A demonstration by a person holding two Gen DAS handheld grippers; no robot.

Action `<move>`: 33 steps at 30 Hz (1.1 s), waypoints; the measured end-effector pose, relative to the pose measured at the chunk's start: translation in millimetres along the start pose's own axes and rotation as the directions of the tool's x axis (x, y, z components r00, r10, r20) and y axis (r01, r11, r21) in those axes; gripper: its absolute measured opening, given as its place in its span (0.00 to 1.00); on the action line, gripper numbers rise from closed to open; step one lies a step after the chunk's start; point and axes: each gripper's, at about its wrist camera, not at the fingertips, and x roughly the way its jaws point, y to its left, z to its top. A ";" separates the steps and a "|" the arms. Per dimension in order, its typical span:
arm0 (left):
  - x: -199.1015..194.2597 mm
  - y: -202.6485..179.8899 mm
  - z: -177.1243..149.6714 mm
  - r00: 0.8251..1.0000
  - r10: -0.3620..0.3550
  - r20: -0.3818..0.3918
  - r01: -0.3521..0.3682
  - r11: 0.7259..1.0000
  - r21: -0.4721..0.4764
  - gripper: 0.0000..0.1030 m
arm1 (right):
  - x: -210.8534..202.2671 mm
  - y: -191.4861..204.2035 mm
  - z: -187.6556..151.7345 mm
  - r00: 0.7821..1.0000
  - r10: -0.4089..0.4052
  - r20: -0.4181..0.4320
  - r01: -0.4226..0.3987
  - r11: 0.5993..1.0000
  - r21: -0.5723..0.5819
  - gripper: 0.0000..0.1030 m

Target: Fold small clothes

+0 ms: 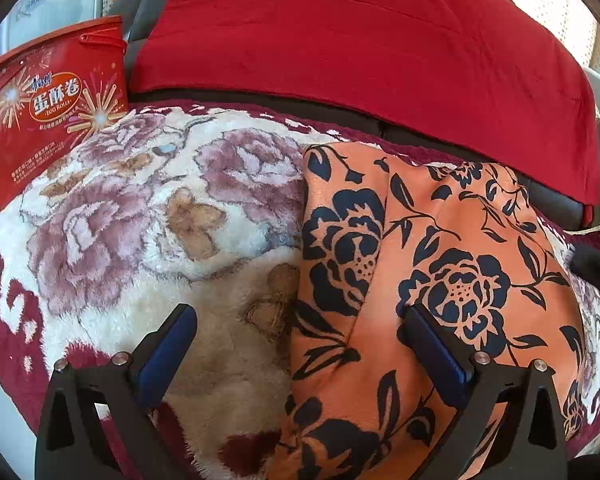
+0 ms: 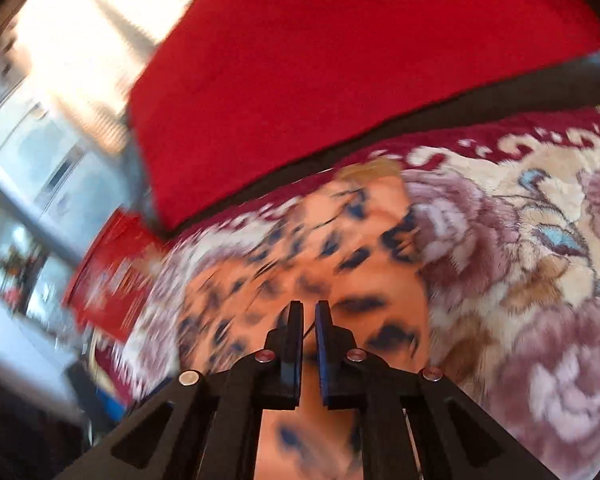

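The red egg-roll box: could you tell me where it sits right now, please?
In the left wrist view, the red egg-roll box stands at the far left on the floral blanket, left of the red cloth.

Garment [image 1: 440, 264] lies on blanket [image 1: 148, 216], right of centre in left wrist view. Snack bag [image 1: 48, 120] sits on blanket's far-left corner. Big cloth [image 1: 360, 48] drapes behind both, over backrest.

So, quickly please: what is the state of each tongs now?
Left tongs: open, holding nothing, over the edge of the orange flowered garment.
Right tongs: shut; whether they pinch the garment cannot be told.
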 end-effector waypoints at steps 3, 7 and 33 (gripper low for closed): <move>-0.3 -5.1 -0.2 1.000 0.018 0.008 -0.018 1.000 0.024 1.00 | -18.7 15.0 -19.7 0.999 -0.024 -0.035 0.020 0.994 -0.106 0.08; -1.6 -9.1 -1.5 0.999 0.040 0.022 -0.041 0.998 0.046 1.00 | -18.4 15.5 -44.9 0.996 -0.055 -0.069 0.045 0.989 -0.138 0.08; -10.2 7.4 4.8 0.999 0.047 -0.006 -0.047 0.999 -0.016 1.00 | -8.0 -9.4 -73.4 0.999 0.008 -0.054 -0.016 0.990 -0.143 0.03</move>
